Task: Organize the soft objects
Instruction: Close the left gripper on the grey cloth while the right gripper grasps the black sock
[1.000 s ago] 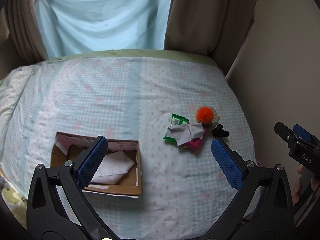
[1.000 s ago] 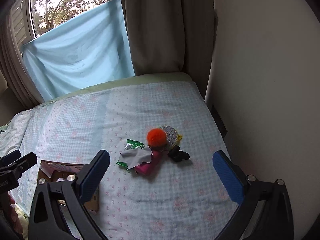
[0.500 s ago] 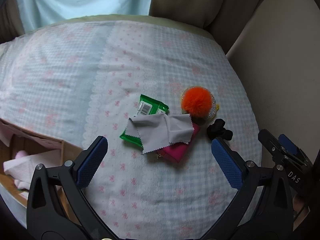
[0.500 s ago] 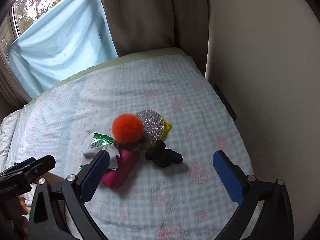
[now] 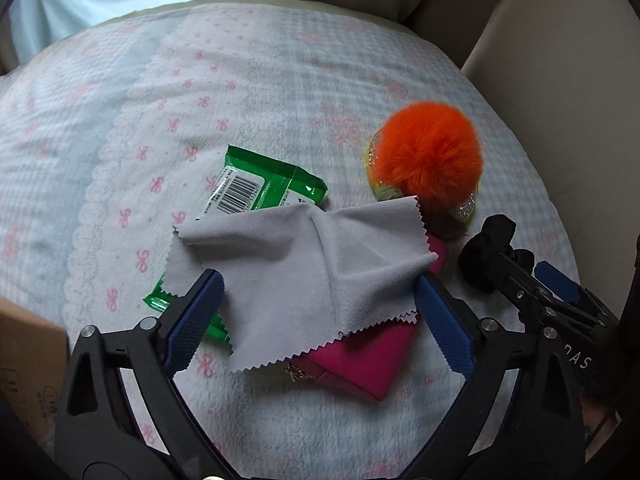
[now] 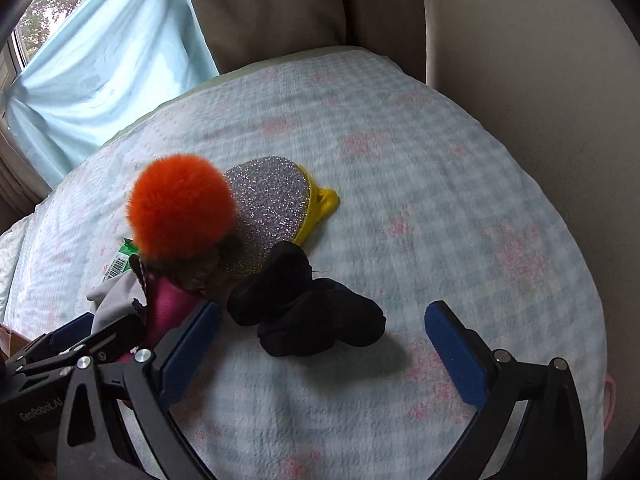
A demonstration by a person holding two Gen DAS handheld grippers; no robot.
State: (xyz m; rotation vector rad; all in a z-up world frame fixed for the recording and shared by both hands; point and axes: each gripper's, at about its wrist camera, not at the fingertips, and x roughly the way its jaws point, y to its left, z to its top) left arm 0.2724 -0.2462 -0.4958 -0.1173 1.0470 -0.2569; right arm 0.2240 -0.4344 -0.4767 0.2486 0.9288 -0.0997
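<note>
Nearby, cardboard box [image 5: 28, 344] contents unseen; closing left hand-held gripper [image 5: 316, 312] astride grey cloth [image 5: 304, 268], right hand-held gripper [image 6: 320, 340] apart.

Both tongs [image 5: 316, 312] lower, nearer pile.

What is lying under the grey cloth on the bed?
The grey cloth partly covers a green packet and a pink pouch. Their covered parts, and anything else beneath, cannot be seen.

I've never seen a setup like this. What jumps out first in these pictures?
The fluffy orange pom-pom, lying partly on a glittery silver pad far back on the bed. Nearer, a grey cloth drapes over a green packet and a pink pouch; a black scrunchie lies beside them.
</note>
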